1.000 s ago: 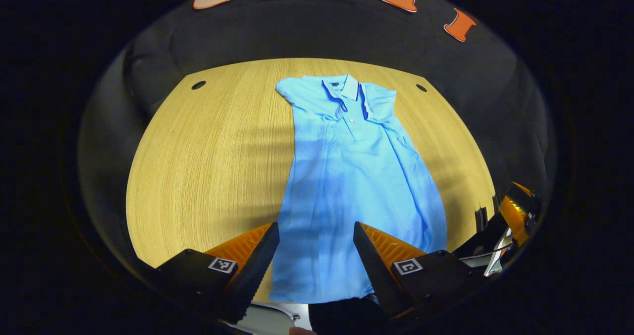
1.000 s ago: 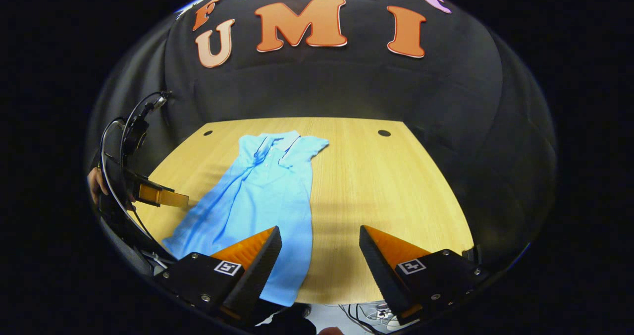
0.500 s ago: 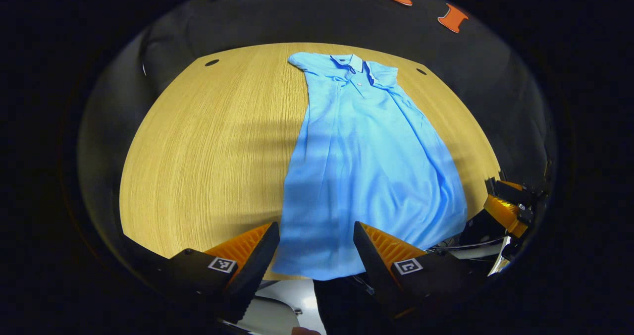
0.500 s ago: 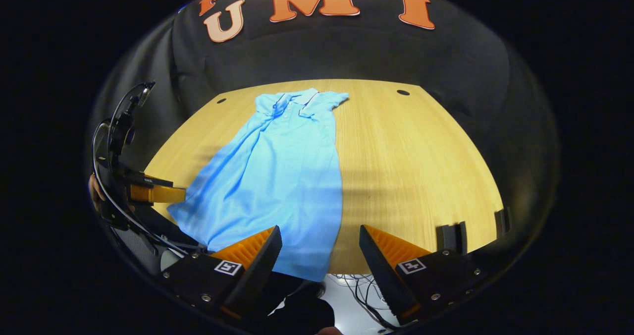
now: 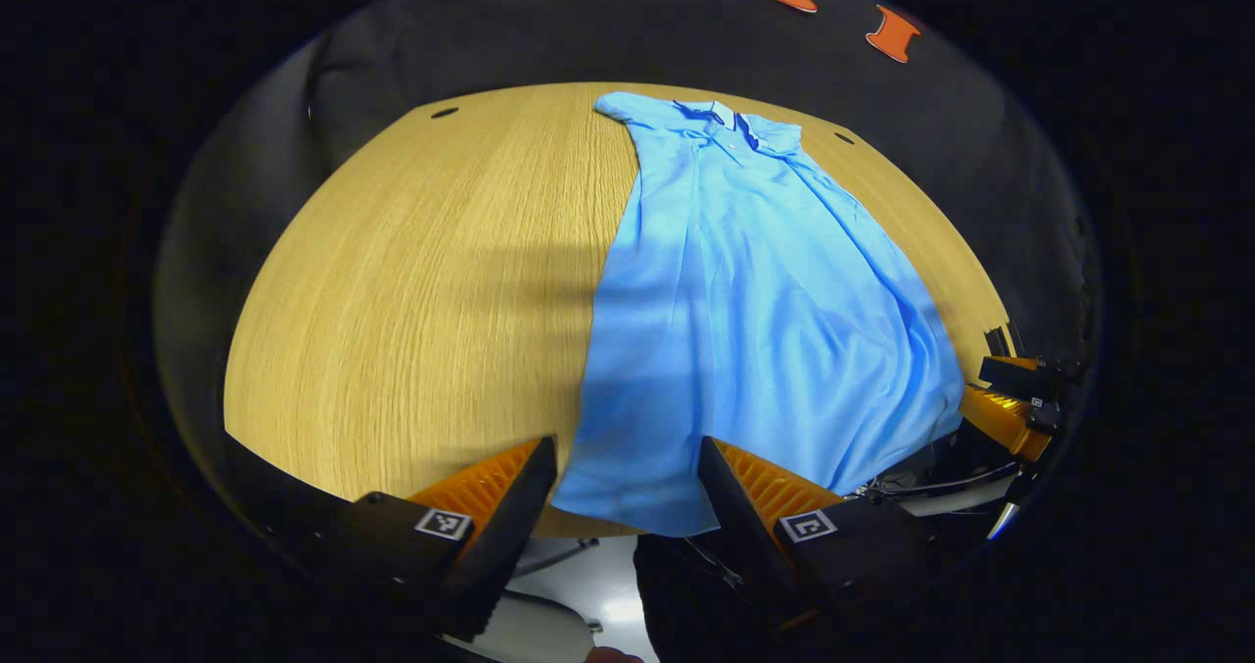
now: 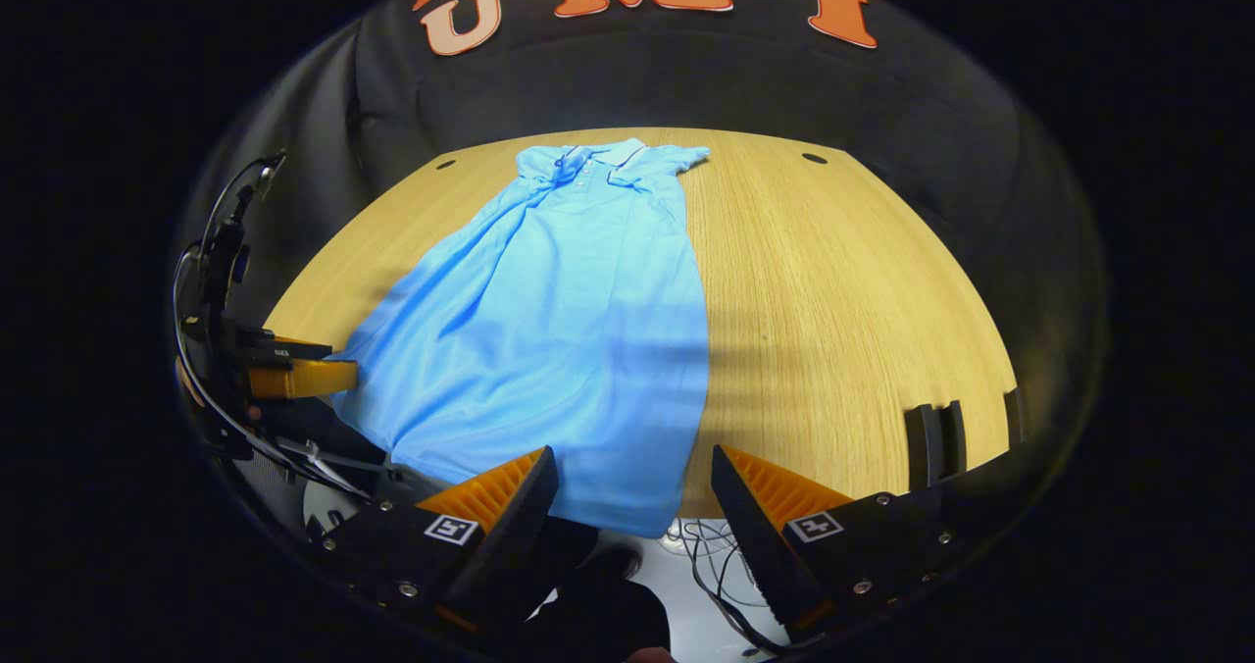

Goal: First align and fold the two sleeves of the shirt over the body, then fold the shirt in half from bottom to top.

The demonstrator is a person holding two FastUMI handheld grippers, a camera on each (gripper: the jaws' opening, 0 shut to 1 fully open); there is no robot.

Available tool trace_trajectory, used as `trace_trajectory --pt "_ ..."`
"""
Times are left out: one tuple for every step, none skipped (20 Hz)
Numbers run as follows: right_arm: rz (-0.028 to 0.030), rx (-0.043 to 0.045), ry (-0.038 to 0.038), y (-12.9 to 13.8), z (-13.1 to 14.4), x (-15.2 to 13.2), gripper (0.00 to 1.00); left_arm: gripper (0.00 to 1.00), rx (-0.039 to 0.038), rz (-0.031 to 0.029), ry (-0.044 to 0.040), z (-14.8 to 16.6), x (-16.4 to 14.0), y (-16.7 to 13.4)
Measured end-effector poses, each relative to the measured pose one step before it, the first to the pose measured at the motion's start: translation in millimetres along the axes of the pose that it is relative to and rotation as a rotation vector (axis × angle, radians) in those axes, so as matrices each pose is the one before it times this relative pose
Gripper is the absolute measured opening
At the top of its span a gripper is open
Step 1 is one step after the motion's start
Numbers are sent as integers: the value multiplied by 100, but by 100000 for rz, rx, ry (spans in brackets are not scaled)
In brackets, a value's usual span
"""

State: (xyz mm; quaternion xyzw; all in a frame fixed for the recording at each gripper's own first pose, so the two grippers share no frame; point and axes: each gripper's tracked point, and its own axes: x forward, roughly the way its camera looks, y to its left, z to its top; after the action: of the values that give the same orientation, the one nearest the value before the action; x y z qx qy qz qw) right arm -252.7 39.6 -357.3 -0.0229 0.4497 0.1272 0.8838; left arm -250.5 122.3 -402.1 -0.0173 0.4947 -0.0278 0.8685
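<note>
A light blue polo shirt (image 5: pixel 755 300) lies flat and lengthwise on the wooden table (image 5: pixel 412 300), collar at the far end and short sleeves close by the collar. Its hem reaches the table's near edge and hangs slightly over it. My left gripper (image 5: pixel 626 477) is open at that edge, with the hem's left corner between its fingers, untouched. In the right gripper view the shirt (image 6: pixel 578 320) runs from the far end to my right gripper (image 6: pixel 632 486), which is open around the hem's right corner. The left gripper (image 6: pixel 338 374) also shows by the hem's left side, and the right gripper (image 5: pixel 976 393) at the hem's right side.
Two dark cable holes (image 5: pixel 444 112) (image 5: pixel 844 138) sit at the table's far corners. Black clips (image 6: pixel 936 437) stand on the near edge to the right. Below the edge is pale floor with loose cables (image 6: pixel 706 565). Bare wood flanks the shirt on both sides.
Both grippers have drawn back and down toward the table's near edge, so the hem now sits between their fingers. Both stay open. The shirt has not moved.
</note>
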Motion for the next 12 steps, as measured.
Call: trace_trajectory --pt "-241 207 400 -67 -111 205 98 97 3019 934 -970 61 65 92" --pt "-179 79 588 -35 -282 196 98 98 4000 1785 197 -118 195 120" --pt "-165 396 757 32 -291 152 98 99 2712 -98 -1742 258 280 -144" --pt "714 776 699 278 -247 128 98 99 -45 -458 366 -74 94 -281" --pt "520 435 748 347 -212 179 98 98 -704 130 -878 58 -183 61" --pt "-65 -43 1044 74 -273 204 98 98 -659 60 376 -267 -110 29" --pt "-225 -37 745 64 -249 206 98 98 312 150 -1488 97 -18 -41" --pt "-332 -46 177 72 -2 18 98 98 -429 754 -1415 -41 -51 55" --pt "106 -48 -645 73 219 220 98 98 -1391 1058 -2667 104 -112 132" --pt "-326 248 -99 -40 73 -71 98 99 -1955 1406 -2159 -73 50 15" --pt "-445 379 302 -40 -2 151 98 99 -2556 1952 -1441 -109 -224 45" --pt "-1015 534 -63 -224 21 26 96 98 -1027 1393 -650 -157 49 -98"
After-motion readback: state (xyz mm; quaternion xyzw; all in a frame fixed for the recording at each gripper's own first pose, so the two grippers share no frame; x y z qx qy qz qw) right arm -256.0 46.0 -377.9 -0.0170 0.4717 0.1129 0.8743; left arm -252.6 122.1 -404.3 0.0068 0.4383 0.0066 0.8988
